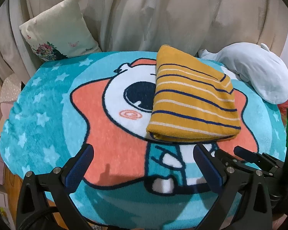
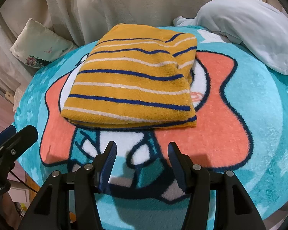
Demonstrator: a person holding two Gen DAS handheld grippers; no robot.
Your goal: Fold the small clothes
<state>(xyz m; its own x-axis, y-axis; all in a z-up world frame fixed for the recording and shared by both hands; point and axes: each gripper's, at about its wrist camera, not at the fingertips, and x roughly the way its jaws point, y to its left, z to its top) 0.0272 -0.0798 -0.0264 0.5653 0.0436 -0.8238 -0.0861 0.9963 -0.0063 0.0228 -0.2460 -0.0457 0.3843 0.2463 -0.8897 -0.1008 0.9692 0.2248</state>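
A mustard-yellow knit garment point(image 1: 192, 99) with navy and white stripes lies folded into a compact stack on the round cartoon mat point(image 1: 53, 103). It also shows in the right wrist view point(image 2: 132, 82), on the mat point(image 2: 249, 115). My left gripper point(image 1: 144, 153) is open and empty, low over the mat, just short of the garment's near edge. My right gripper point(image 2: 142, 149) is open and empty, close in front of the garment's folded near edge. The right gripper's fingers point(image 1: 245, 153) show at the lower right of the left wrist view.
A white plush toy point(image 1: 259, 72) lies at the mat's far right edge, seen also in the right wrist view point(image 2: 249, 32). A floral cushion point(image 1: 57, 32) leans at the far left. Cream curtains point(image 1: 163, 13) hang behind. The left gripper's finger point(image 2: 19, 136) reaches in at the left.
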